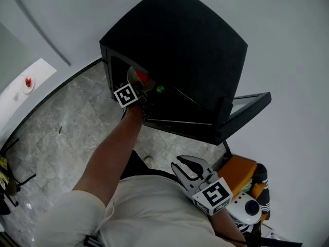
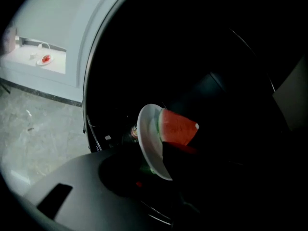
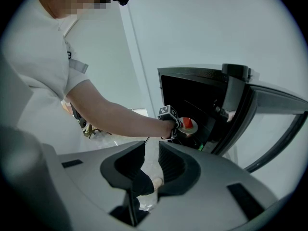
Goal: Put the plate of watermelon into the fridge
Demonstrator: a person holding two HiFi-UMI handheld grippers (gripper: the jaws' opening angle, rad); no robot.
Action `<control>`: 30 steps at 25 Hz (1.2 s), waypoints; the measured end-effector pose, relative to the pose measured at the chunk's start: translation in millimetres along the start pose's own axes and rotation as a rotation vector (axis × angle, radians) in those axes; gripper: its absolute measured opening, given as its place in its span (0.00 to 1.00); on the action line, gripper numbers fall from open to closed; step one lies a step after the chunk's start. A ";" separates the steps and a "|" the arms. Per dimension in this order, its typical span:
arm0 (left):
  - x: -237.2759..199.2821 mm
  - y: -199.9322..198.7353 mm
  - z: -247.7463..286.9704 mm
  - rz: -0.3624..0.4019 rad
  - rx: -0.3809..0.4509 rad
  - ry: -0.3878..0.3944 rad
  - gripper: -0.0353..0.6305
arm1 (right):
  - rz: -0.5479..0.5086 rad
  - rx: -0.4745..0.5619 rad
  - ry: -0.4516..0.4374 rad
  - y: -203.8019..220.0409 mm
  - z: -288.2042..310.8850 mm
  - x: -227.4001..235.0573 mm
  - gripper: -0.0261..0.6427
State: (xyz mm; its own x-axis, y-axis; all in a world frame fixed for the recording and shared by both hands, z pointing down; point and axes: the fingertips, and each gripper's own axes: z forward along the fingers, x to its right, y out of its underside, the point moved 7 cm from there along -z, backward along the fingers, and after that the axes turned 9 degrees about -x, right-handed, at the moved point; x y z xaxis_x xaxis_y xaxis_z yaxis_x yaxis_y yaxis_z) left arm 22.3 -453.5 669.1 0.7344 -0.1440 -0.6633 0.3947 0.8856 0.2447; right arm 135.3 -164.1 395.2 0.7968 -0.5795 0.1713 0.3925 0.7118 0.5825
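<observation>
The black fridge (image 1: 175, 35) stands on the floor with its door (image 1: 247, 104) swung open to the right. A white plate (image 2: 146, 134) bearing a red watermelon wedge (image 2: 177, 128) sits just inside the dark opening, also seen from above as the plate (image 1: 134, 76). My left gripper (image 2: 161, 170) reaches in with the plate's rim between its jaws. The dark hides whether the pads press on it. In the right gripper view that left gripper (image 3: 175, 126) meets the level plate (image 3: 191, 128). My right gripper (image 1: 177, 163) hangs back near my waist, narrowly open and empty.
A small green thing (image 1: 160, 89) lies deeper inside the fridge. A second small plate with something red (image 1: 28, 82) rests on a white ledge at far left. An orange box (image 1: 240, 170) and a white device (image 1: 245, 207) lie by the door. Clutter (image 1: 6, 181) lines the marble floor's left edge.
</observation>
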 end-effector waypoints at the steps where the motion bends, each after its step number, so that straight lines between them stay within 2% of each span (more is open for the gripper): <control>1: 2.8 1.6 0.0 0.015 -0.005 -0.012 0.26 | -0.001 0.002 0.001 0.3 -1.2 0.6 0.19; 7: 8.2 12.1 -1.5 0.067 -0.029 -0.089 0.44 | 0.009 0.003 0.004 7.5 -7.7 3.1 0.19; 19: 10.4 21.5 -31.1 0.087 0.035 -0.123 0.44 | -0.026 0.056 -0.025 22.8 -25.6 5.1 0.19; 23: 13.5 19.5 -55.0 0.132 0.162 -0.122 0.44 | -0.051 0.078 -0.046 37.2 -39.8 3.2 0.19; 30: 28.3 63.8 -108.6 0.148 0.195 -0.081 0.44 | -0.092 0.123 -0.092 77.9 -71.1 2.2 0.19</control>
State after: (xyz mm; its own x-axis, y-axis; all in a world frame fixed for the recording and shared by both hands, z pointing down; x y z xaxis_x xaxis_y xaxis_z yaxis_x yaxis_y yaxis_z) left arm 8.3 -353.2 589.2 0.8306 -0.0613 -0.5534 0.3731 0.7990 0.4716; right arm 200.3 -81.7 384.4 0.7123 -0.6780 0.1814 0.3983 0.6034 0.6908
